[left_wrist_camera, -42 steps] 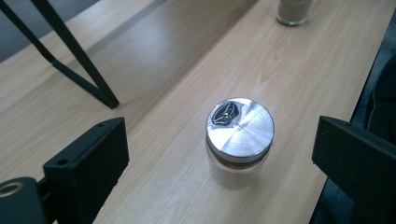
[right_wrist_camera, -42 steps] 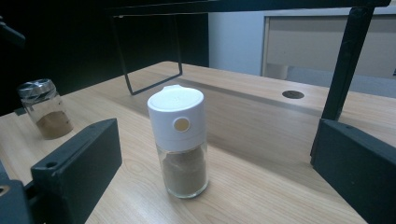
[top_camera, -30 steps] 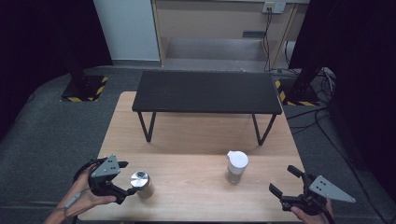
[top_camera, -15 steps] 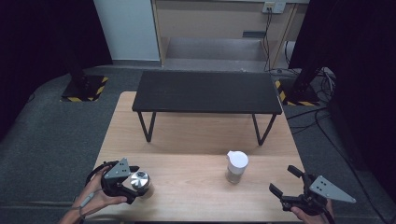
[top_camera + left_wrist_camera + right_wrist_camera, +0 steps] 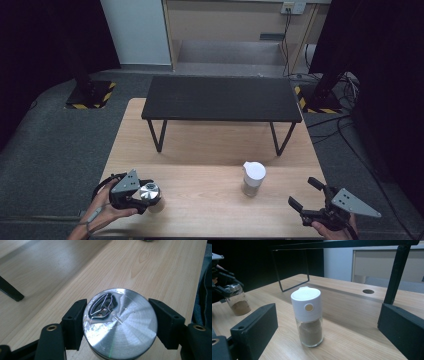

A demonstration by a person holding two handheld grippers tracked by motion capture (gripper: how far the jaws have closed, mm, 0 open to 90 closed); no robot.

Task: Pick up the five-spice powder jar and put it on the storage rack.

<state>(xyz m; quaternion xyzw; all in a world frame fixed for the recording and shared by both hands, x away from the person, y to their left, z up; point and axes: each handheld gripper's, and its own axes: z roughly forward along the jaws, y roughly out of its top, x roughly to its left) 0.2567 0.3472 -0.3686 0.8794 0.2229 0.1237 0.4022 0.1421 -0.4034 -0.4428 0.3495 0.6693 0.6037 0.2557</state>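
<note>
Underneath, pale wood table (image 5: 210,150) — left gripper (image 5: 142,196) clamps silver-lidded jar (image 5: 150,192); right gripper (image 5: 306,194) gapes.

The counter (image 5: 210,150) is pale wood with visible grain and a smooth, low-sheen finish. The near left jar (image 5: 236,301) is clear glass with a brushed, reflective metal lid (image 5: 120,322). The other jar (image 5: 308,317) is clear glass with a matt white plastic cap. Both tongs have matt black plastic jaws.
</note>
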